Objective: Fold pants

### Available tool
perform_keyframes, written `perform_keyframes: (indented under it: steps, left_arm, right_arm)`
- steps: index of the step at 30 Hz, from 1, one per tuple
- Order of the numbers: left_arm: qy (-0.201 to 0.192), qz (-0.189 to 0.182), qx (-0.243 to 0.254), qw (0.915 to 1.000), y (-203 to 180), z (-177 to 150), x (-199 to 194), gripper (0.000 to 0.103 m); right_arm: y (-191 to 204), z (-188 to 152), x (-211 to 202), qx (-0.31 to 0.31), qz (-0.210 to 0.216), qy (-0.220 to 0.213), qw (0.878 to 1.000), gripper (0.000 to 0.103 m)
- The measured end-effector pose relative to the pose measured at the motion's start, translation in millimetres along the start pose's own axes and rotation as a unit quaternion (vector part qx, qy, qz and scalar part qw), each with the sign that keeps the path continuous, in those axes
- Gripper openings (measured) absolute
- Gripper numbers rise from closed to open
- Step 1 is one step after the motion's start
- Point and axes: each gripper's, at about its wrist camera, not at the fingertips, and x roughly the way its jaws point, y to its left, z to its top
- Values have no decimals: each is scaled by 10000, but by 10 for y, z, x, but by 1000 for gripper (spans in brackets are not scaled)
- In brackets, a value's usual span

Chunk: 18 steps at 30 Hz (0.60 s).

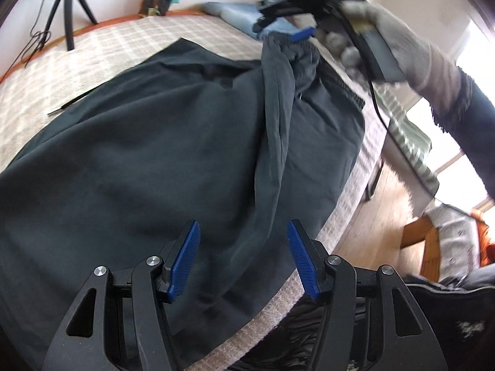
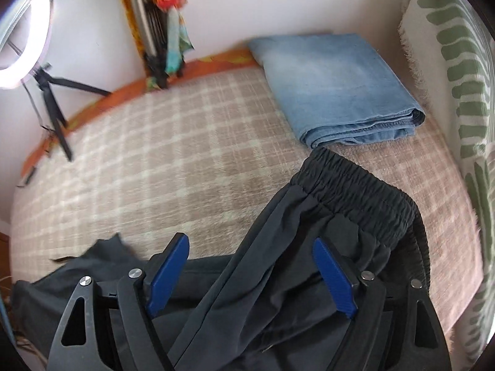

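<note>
well, the dark pants (image 1: pixel 161 160) lie spread over the plaid blanket (image 2: pixel 161 160) on the bed, their elastic waistband (image 2: pixel 359 185) bunched up near the folded jeans (image 2: pixel 337 86). the left tongs (image 1: pixel 243 256) hang wide apart above the pant leg, gripping nothing. from the left wrist view the right tongs (image 1: pixel 297 35), held in a gloved hand (image 1: pixel 380 37), seem to pinch a raised ridge of the cloth, yet their own view shows the blue pads well apart, so i cannot tell. a tripod (image 2: pixel 52 99) stands by the wall.
</note>
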Motion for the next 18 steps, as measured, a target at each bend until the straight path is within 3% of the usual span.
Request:
perform_keyframes:
  steps: [6,7,10,11,12,14,18]
  left_arm:
    - [128,412,406,9982,-127,-77,105,58]
    - [120,519,505,9973,-156,-82,118,57]
    - [110,739,693,9948,-194,-82,125,53]
    - [105,781,750,9941,-199,-85,126,51]
    - [102,833,812,9932,-213,-87,138,47]
    - [94,981,910,9910,-223,-88,161,38]
    - [30,1112,1165,9869,-261,-100,149,8]
  right_arm:
    - [58,-31,277,-72,-415,190,9989,75]
    - [58,-51,316,-77,-513,214,9984,69]
    - [-4,-109,401,-5,-545,309,9980,33]
    - [-66,-132,403,128,-425,332,9985,30]
    - [-133,-156,375,263,-252,298,9989,28]
    - [-242,-191,310,427,15,232,9988,12]
    - [-501,-311,17,696,503,-119,9962,3]
